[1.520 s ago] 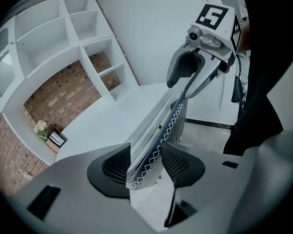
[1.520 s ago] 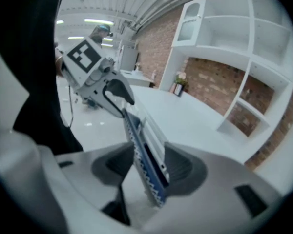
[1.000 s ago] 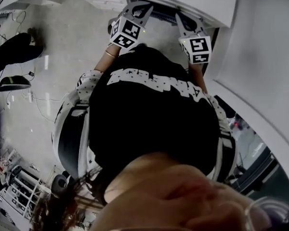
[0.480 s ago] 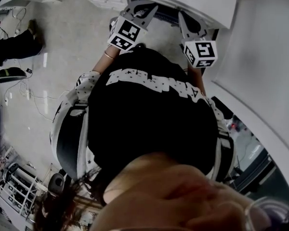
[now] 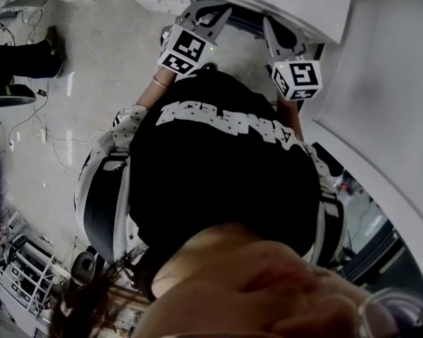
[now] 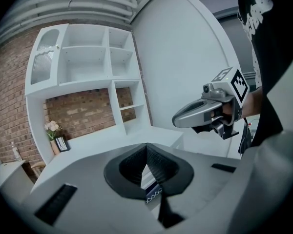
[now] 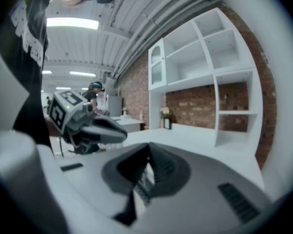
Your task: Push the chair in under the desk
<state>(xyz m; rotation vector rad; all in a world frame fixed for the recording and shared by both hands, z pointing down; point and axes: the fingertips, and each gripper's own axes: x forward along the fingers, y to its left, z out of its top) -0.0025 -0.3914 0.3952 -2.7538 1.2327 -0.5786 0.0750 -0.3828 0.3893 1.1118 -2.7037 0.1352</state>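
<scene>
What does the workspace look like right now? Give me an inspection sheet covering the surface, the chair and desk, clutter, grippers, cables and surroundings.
Surface: white desk, its top running up to the wall.
Job's things: desk in view; chair cannot be made out.
Clutter: flowers and a small picture frame at the desk's far left end.
Grippers: left gripper shut, right gripper shut; nothing seen held; side by side, pointing at the desk.
Cables: loose cables on the floor.
Surroundings: white shelving against a brick wall.
</scene>
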